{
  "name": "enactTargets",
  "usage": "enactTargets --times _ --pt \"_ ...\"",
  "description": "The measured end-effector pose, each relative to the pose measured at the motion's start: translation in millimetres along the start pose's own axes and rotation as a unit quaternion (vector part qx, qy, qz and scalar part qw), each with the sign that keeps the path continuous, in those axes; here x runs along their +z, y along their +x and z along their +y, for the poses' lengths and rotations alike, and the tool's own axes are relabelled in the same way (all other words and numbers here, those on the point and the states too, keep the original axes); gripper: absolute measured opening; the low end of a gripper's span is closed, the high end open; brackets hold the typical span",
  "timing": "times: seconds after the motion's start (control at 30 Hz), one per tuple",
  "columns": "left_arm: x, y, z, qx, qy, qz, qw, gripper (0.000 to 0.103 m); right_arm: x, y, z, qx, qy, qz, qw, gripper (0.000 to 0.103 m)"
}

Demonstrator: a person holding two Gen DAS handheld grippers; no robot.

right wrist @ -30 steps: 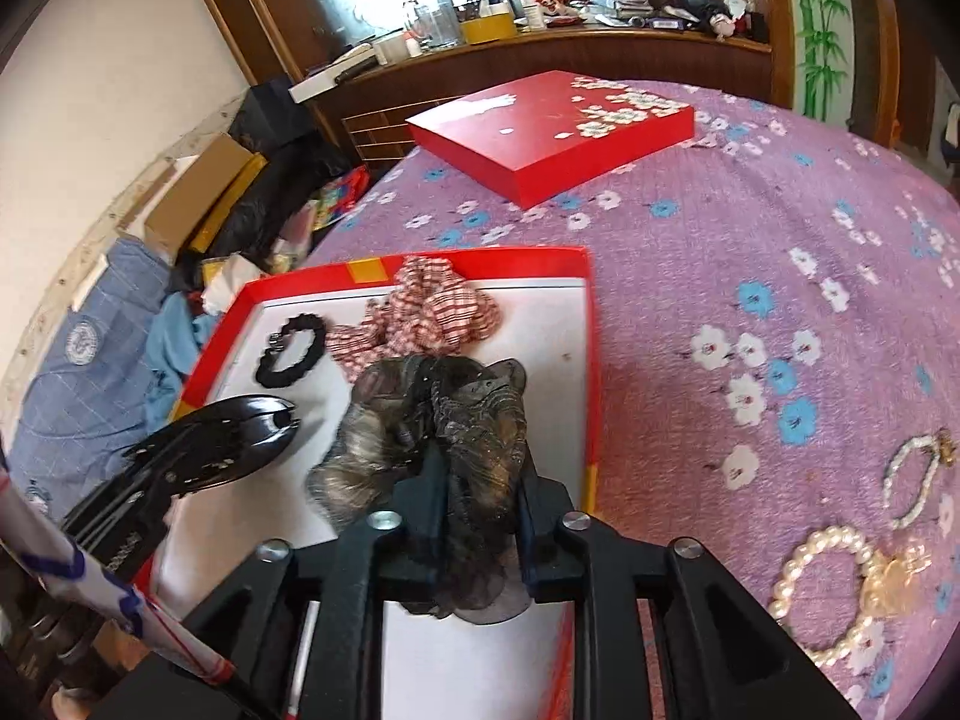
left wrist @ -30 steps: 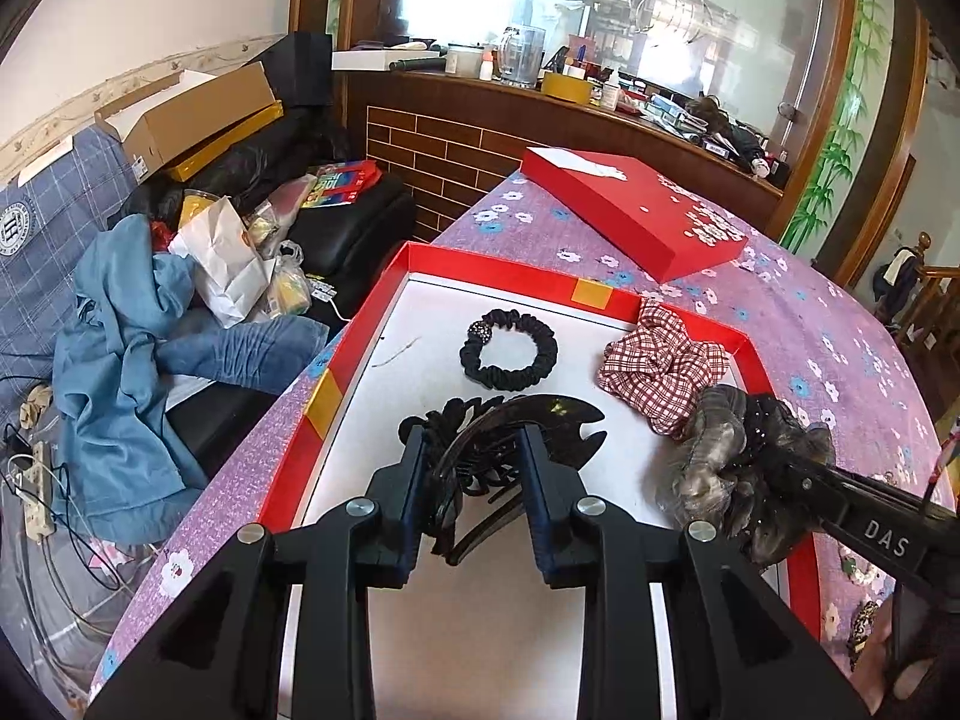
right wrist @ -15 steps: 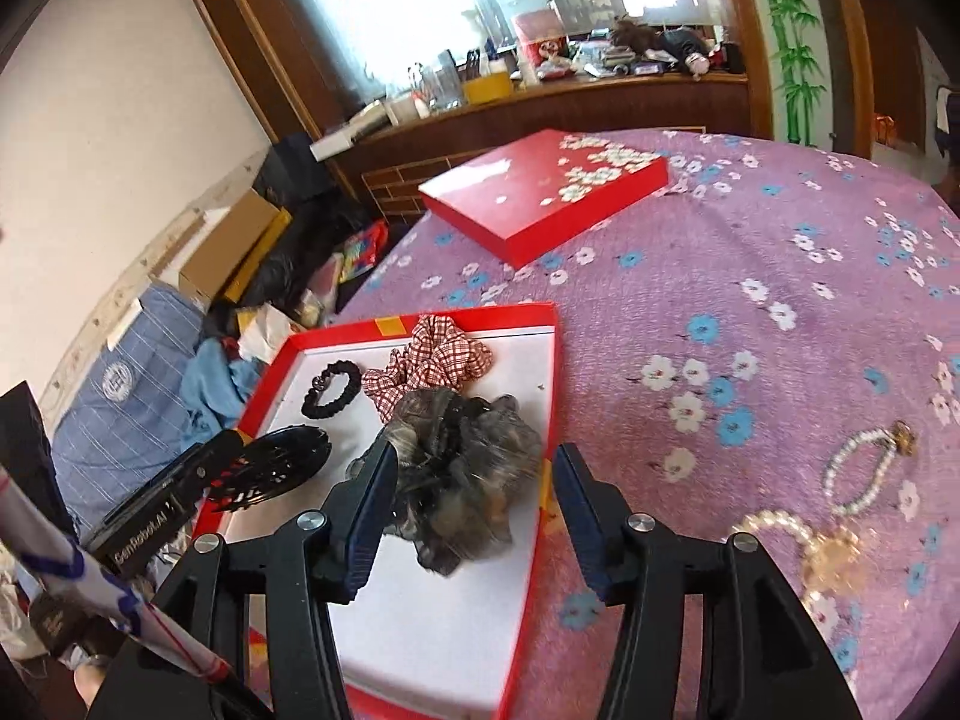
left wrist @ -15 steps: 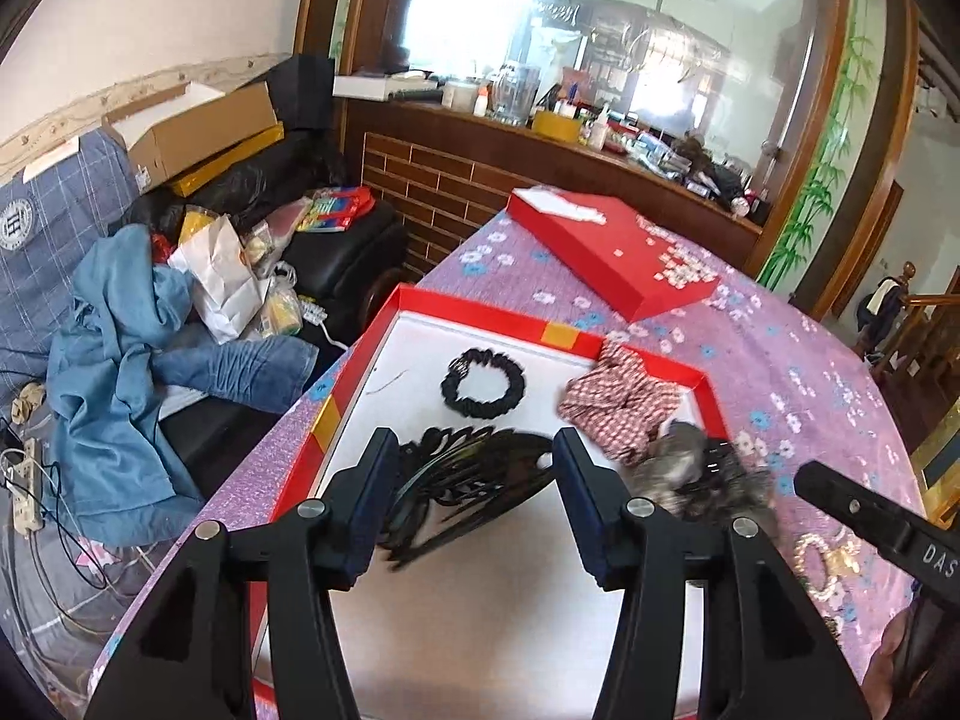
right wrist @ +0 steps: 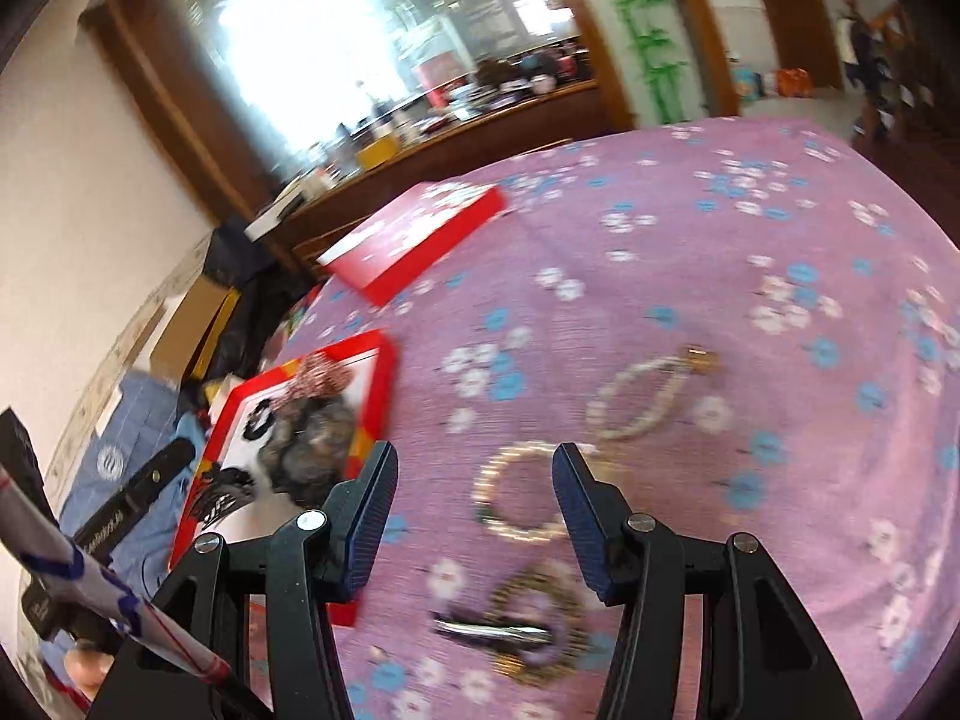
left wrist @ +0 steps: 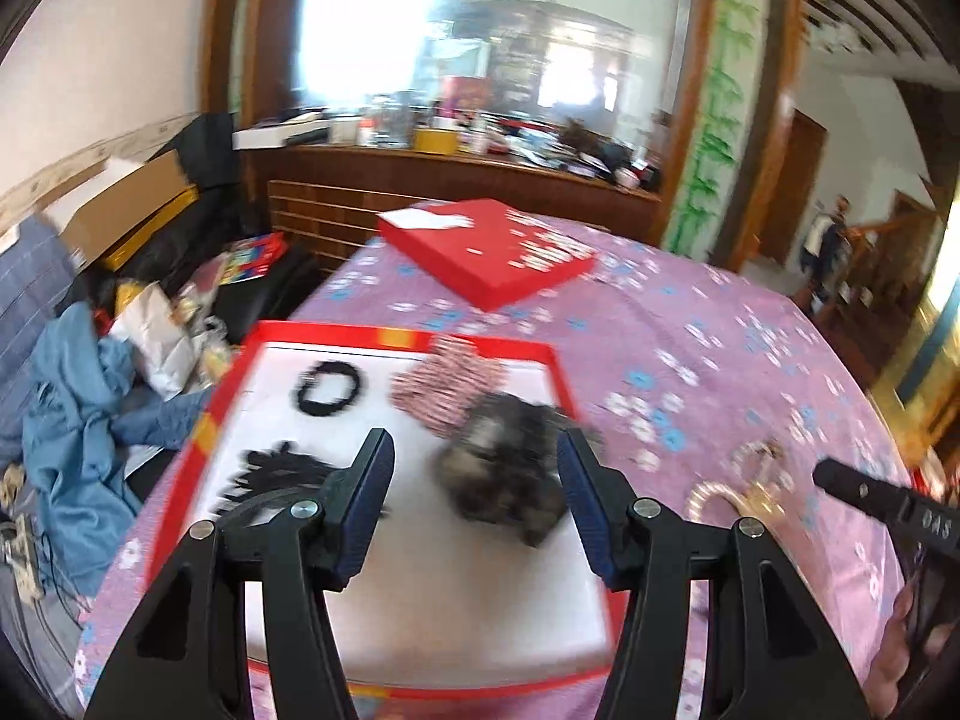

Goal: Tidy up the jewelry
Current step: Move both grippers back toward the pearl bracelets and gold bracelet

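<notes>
Counted against the red tray (left wrist: 384,337): four hair pieces inside it, namely one black hair tie (left wrist: 327,390), one plaid scrunchie (left wrist: 447,387), one dark gauzy scrunchie (left wrist: 510,474), one black claw clip (left wrist: 276,471).

On the purple cloth right of the tray: two pearl loops (right wrist: 528,498) (right wrist: 645,396), one beaded bracelet (right wrist: 540,630), and what is taken, through blur, for one metal clip (right wrist: 492,630).

Beyond the tray: one red lid (left wrist: 486,249).

Light: I see bright daylight from the far window (left wrist: 366,30), blown out to white glare.
Blur: motion smear on the tablecloth (right wrist: 750,252) and red box (left wrist: 408,570) contents; my near gripper fingers (left wrist: 366,504) stay sharp.
Edges: fisheye bending, dark corners.
</notes>
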State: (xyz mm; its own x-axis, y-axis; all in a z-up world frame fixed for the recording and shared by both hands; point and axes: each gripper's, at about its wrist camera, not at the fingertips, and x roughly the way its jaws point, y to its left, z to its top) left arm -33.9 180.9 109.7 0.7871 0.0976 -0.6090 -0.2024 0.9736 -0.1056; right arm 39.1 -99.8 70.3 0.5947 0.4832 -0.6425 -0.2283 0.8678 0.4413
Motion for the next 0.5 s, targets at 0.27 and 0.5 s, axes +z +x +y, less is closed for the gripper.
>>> enactTargets --times 0.27,0.5 --pt "-27.1 7.7 -75.3 -0.062 0.089 0.036 0.9935 0.055 -5.8 12.1 -43.8 -0.034 0.037 0.044 0.998 0.058" --pt "-41.6 13.6 -96.7 -0.083 0.118 0.057 0.9878 0.056 -5.0 49.2 -37.0 -0.052 0.006 0.083 0.995 0.058"
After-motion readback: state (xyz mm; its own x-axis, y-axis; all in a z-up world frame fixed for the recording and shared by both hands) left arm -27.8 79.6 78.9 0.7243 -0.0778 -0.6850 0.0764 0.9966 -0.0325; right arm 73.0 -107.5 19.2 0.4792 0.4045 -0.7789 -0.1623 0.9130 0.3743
